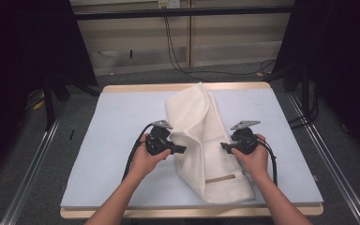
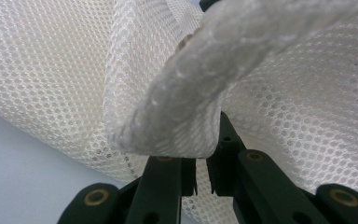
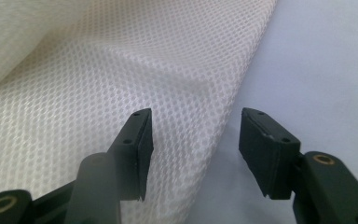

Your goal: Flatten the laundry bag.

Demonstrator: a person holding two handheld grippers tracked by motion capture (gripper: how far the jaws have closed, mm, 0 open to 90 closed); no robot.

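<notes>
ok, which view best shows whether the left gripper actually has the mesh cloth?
The left gripper view: the left gripper has its jaws nearly shut, pinching the thick edge of the white mesh cloth. The high view shows it only meeting the cloth's left side. The right gripper view shows the cloth and the open right gripper.

1. The mesh bag (image 1: 206,140) is creamy white, woven in a fine honeycomb of tiny holes (with a tan strip (image 1: 220,178) near its 6 o'clock end).
2. Both tongs, left (image 1: 182,150) and right (image 1: 223,146), are black with brass-coloured rivets.
3. The table (image 1: 122,140) is pale blue-grey, edged in light wood.
</notes>
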